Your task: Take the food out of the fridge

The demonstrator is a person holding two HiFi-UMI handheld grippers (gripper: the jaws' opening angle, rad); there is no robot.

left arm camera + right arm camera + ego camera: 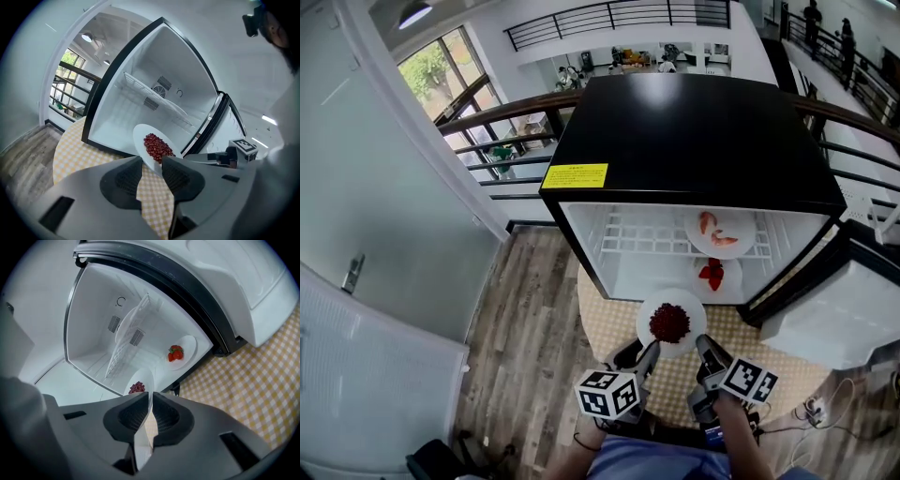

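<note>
We held the plate of red berries (692, 307) just outside the open fridge (694, 141), above the checked surface (609, 328). The right gripper (705, 345) jaws were clamped on its rim. The left gripper (649, 352) jaws stood apart, with the rim between them. The strawberry plate (729, 279) sat inside.

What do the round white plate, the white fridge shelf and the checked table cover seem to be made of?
Round white plate: likely glazed ceramic or melamine; smooth, thin opaque rim. White fridge shelf: coated metal wire; thin parallel bars. Yellow-white checked table cover: cloth or vinyl; matte, undecided.
</note>
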